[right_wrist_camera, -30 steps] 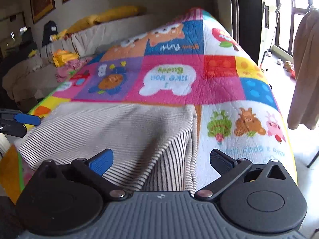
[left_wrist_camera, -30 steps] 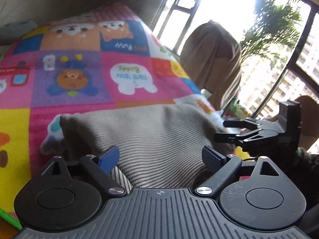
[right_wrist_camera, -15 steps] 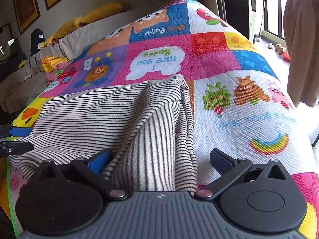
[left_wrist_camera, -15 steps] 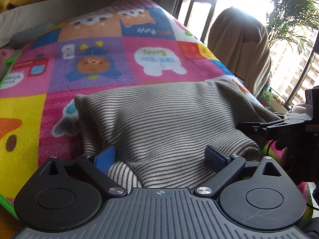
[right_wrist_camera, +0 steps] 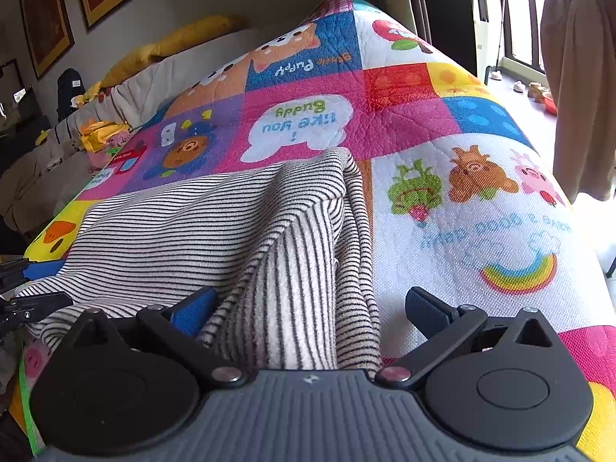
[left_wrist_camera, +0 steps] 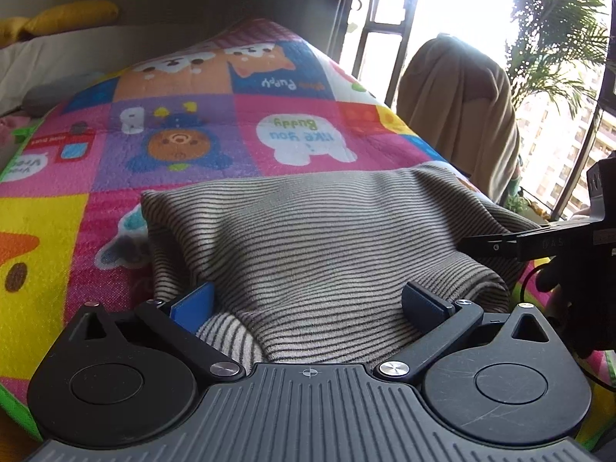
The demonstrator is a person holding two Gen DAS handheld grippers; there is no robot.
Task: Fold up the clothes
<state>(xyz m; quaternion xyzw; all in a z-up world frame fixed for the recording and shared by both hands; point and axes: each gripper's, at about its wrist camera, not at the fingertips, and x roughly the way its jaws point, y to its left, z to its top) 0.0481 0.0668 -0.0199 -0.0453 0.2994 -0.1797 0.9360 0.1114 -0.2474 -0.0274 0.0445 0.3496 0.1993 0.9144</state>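
Mat (left_wrist_camera: 269, 88) is spreading over the whole work surface, patchwork cartoon squares, running off toward 12 o'clock; likely serving as the flat bed for folding.

Garment (left_wrist_camera: 319, 238), striped knit, is lying across the near end of the mat, doubled over on itself: in the left view an upper layer is sitting over a lower one that is peeking out at 7 o'clock. In the right view the right end (right_wrist_camera: 308, 254) is bunching into upright folds, with a loose edge hanging at 5 o'clock. Judgement: a fold is partway laid, the edges not squared.

Brown cloth (left_wrist_camera: 462, 115) is hanging by the window at 2 o'clock, well apart from the work.

Left gripper (left_wrist_camera: 308, 304) is sitting with its fingers spread wide, gripping nothing; the garment's near edge is lying between the fingers and running under the gripper body. It is also showing at 9 o'clock in the right view, at the garment's left end.

Right gripper (right_wrist_camera: 312, 304) is likewise wide and empty; the bunched folds are lying between its fingers, crowding the blue finger (right_wrist_camera: 192, 308), apart from the dark one. In the left view it is showing at 3 o'clock, touching the garment's right end.

Both seem placed at opposite ends so the cloth can be handled evenly.
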